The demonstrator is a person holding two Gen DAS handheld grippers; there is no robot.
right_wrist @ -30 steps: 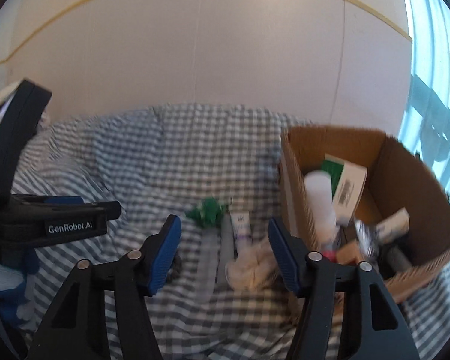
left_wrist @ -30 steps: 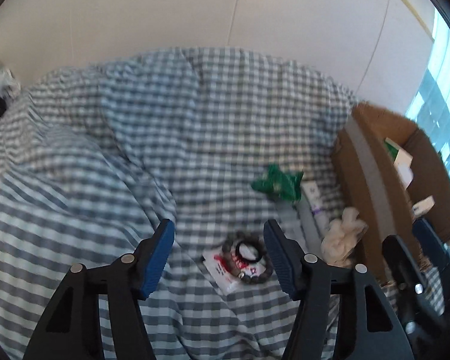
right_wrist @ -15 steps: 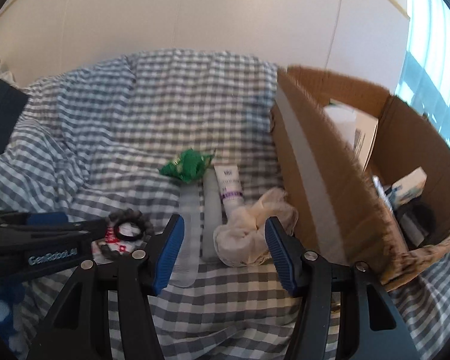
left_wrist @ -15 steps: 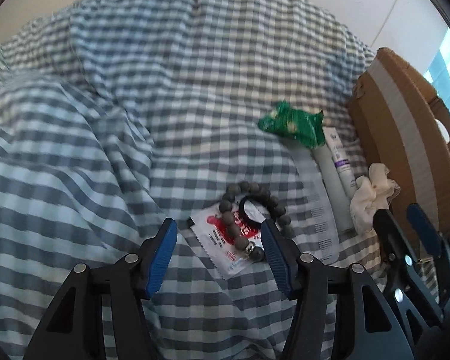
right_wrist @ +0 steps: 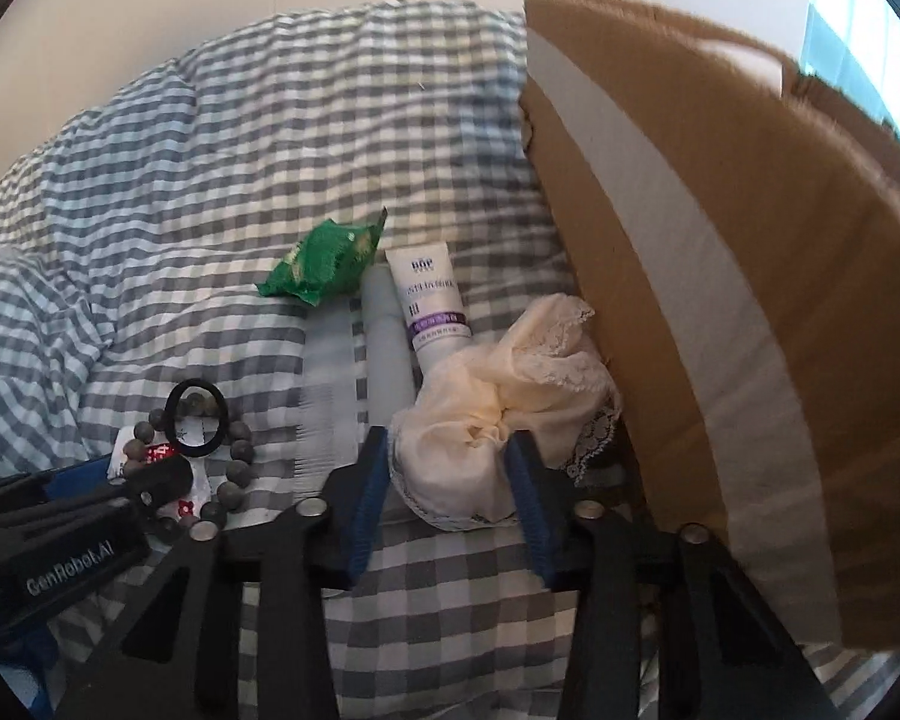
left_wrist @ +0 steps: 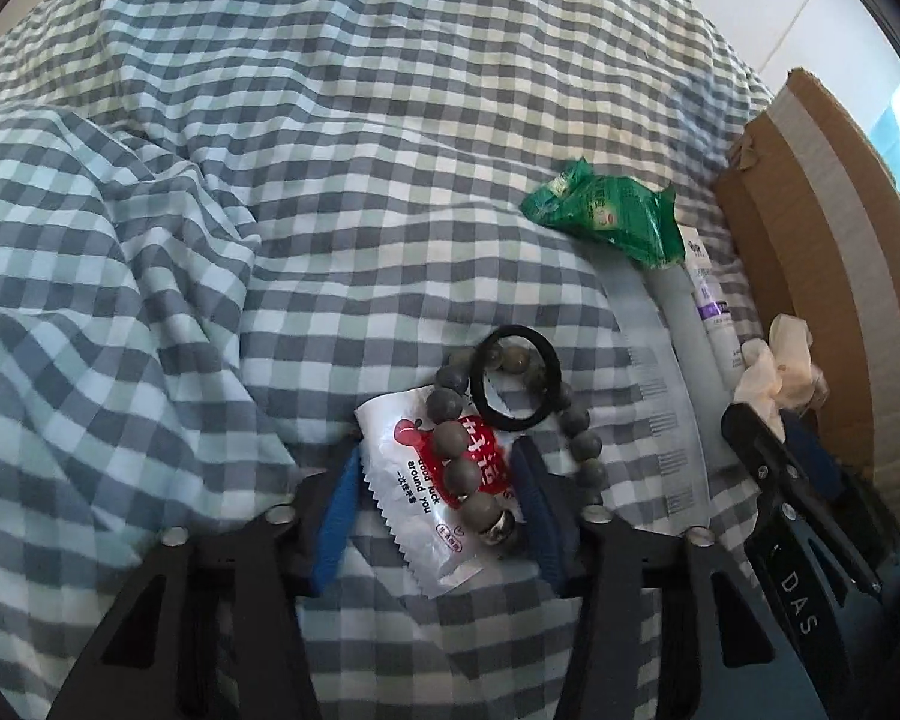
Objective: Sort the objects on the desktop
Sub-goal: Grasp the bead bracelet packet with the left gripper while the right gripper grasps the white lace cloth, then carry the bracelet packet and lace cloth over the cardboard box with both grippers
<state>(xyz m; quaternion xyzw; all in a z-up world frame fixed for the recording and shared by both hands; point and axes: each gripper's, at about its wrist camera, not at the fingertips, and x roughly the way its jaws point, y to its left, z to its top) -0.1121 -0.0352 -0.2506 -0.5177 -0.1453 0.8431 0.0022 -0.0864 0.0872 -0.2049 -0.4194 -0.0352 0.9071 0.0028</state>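
Both tongs have dropped toward the checked cloth since the earlier frames, and their jaws have just been closing.

Left wrist view: the left tongs [left_wrist: 435, 483] straddle a white and red sachet [left_wrist: 426, 480] and the near side of a grey bead bracelet [left_wrist: 468, 468]. The sachet's left edge sits right at the left blue pad; whether the pads actually press on it cannot be told. A black hair tie [left_wrist: 515, 379] lies on top of the bracelet, just beyond the fingertips. Further off lie a green packet [left_wrist: 612, 219], a clear ruler [left_wrist: 654, 384] and a white tube [left_wrist: 711, 306], beside the cardboard box [left_wrist: 828, 276]. At right, the right tongs' tips reach a cream lace cloth [left_wrist: 780, 366].

Right wrist view: the right tongs [right_wrist: 447, 483] have the lace cloth [right_wrist: 498, 408] bunched between their blue pads, which touch it on both sides. It lies against the box wall [right_wrist: 720, 276], partly over the tube [right_wrist: 429, 306]. The packet [right_wrist: 324, 261] is beyond, the bracelet [right_wrist: 234, 450] and hair tie [right_wrist: 198, 420] to the left, with the left tongs over them.
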